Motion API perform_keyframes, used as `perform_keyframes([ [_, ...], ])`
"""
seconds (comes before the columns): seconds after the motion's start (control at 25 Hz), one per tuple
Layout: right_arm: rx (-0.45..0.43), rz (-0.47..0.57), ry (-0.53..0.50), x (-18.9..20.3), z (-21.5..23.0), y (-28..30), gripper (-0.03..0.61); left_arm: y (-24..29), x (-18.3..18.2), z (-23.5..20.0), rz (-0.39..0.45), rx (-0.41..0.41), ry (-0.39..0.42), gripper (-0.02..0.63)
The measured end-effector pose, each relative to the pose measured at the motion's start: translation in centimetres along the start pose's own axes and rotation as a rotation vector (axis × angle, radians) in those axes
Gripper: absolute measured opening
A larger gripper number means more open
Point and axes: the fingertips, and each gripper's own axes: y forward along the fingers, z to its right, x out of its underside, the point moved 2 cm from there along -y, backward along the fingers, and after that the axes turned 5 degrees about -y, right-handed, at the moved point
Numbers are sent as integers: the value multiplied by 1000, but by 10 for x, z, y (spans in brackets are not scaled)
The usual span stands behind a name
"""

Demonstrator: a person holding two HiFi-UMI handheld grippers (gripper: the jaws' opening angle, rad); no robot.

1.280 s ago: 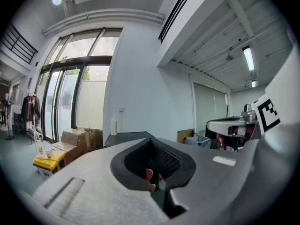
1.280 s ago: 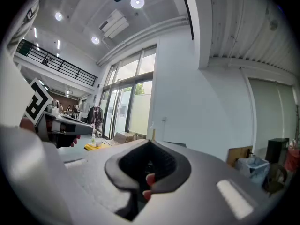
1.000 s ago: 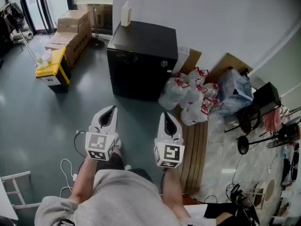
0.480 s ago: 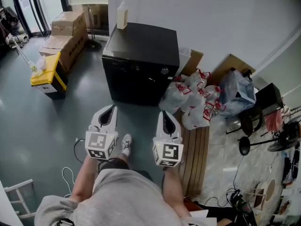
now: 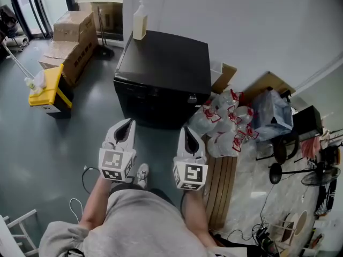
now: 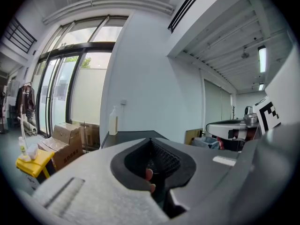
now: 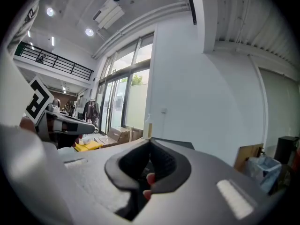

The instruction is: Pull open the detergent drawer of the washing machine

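Observation:
The black washing machine (image 5: 161, 60) stands against the white wall, its dark front panel (image 5: 153, 98) facing me with a round knob (image 5: 192, 98) at the right. I cannot make out the detergent drawer on the dark front. A pale soap bottle (image 5: 139, 20) stands on its back left corner. My left gripper (image 5: 127, 123) and right gripper (image 5: 187, 128) are held side by side short of the front, both shut and holding nothing. In the left gripper view the shut left gripper (image 6: 151, 139) points at the machine's top (image 6: 133, 136). The right gripper view shows the right gripper (image 7: 150, 142) the same way.
White plastic bags with red handles (image 5: 225, 122) are heaped at the machine's right, beside wooden planks (image 5: 221, 181). A yellow bin (image 5: 45, 92) and cardboard boxes (image 5: 69, 36) stand at the left. A cable (image 5: 84, 171) lies on the grey floor by my feet.
I have walked towards the washing machine, which now sits closer and larger in the head view. Both grippers stayed shut and side by side.

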Motion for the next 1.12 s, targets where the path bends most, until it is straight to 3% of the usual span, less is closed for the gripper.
perform_keyframes([
  [0.48, -75, -48, -28, -2, -12, 102, 5, 64, 5, -70, -15, -71, -83, 11],
  [0.8, -128, -68, -21, 4, -9, 147, 5, 91, 10, -92, -39, -131, -108, 11],
  [1.12, -207, -70, -11, 25, -4, 204, 5, 124, 38, -108, -88, -221, -177, 11],
])
